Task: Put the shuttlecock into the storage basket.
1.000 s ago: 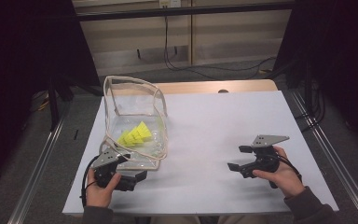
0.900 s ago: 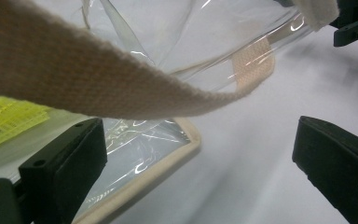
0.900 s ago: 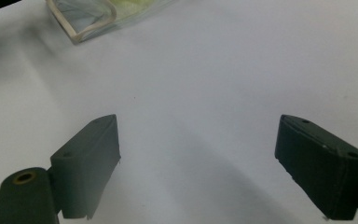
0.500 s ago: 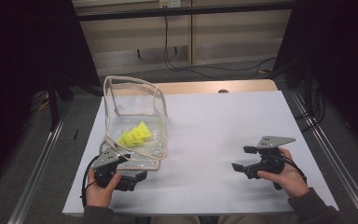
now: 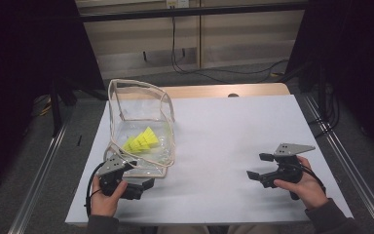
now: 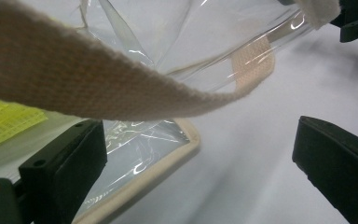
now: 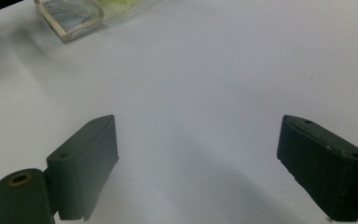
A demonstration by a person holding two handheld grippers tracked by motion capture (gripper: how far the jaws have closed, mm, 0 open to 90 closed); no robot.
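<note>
two claws, both agape; one clear bag [image 5: 141,122]; yellow packets [image 5: 140,142] inside

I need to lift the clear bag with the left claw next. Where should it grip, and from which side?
Grip the beige webbing trim along the clear bag mouth, coming from the near edge. The band arches right before the open left claw, and it looks firmer than the slick film.
</note>
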